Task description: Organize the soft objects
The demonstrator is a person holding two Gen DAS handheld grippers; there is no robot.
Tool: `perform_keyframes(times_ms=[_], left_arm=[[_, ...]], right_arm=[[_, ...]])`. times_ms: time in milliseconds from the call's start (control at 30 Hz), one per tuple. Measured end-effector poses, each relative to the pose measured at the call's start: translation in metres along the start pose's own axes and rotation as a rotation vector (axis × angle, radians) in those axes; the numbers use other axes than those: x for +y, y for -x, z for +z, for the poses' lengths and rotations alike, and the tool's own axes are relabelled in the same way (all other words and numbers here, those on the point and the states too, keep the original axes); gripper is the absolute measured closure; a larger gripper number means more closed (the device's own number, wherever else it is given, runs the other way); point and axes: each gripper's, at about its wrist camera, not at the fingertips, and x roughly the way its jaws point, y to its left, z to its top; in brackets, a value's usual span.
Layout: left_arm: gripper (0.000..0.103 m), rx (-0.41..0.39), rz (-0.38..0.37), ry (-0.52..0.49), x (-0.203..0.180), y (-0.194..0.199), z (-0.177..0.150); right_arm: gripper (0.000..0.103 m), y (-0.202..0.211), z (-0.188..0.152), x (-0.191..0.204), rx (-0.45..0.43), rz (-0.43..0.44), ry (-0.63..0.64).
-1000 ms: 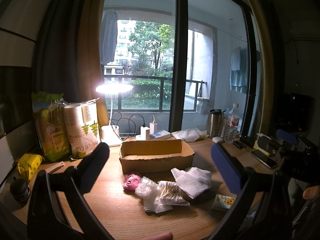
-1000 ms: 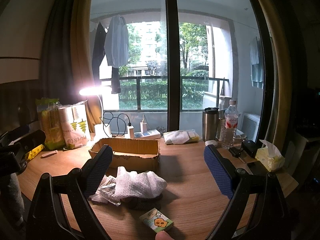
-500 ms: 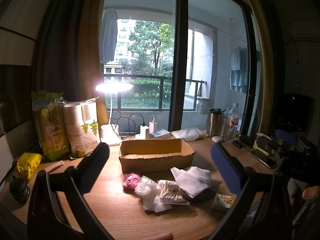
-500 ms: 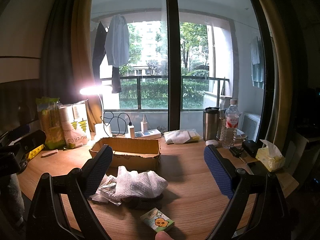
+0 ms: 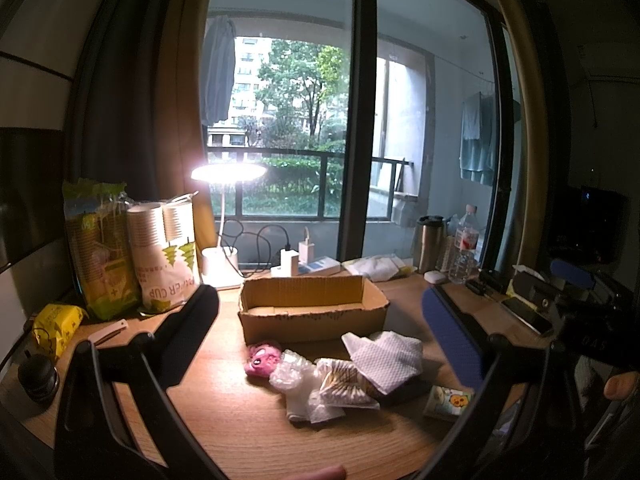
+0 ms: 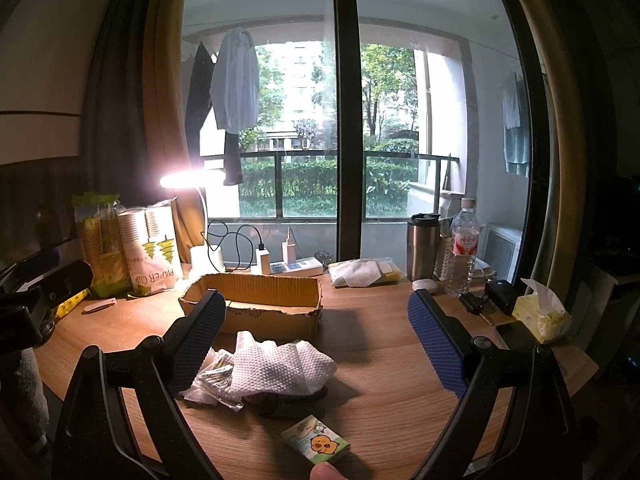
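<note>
Soft objects: white paper towel point(image 6: 280, 364), pink plush toy point(image 5: 262, 358) before cardboard box point(image 5: 312, 312); left gripper point(image 5: 320, 340), right gripper point(image 6: 316, 336) both spread wide, empty.

Bare desk point(image 6: 400, 392) right of soft pile point(image 6: 276, 368)

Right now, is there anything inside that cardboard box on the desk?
No, the cardboard box shows only its bare bottom and walls, while the pink plush toy and white cloth lie on the desk in front of it.
</note>
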Motion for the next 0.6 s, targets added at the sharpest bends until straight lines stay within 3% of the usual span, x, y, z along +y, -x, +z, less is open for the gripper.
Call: perform_keyframes(times_ms=[400, 600], left_arm=[[0.001, 0.017, -0.006, 0.0, -0.003, -0.003, -0.003], [0.001, 0.067, -0.009, -0.002, -0.005, -0.016, -0.011]], right_arm=[[0.009, -0.003, -0.004, 0.002, 0.009, 0.007, -0.005], [0.009, -0.016, -0.017, 0.0, 0.047, 0.008, -0.011]])
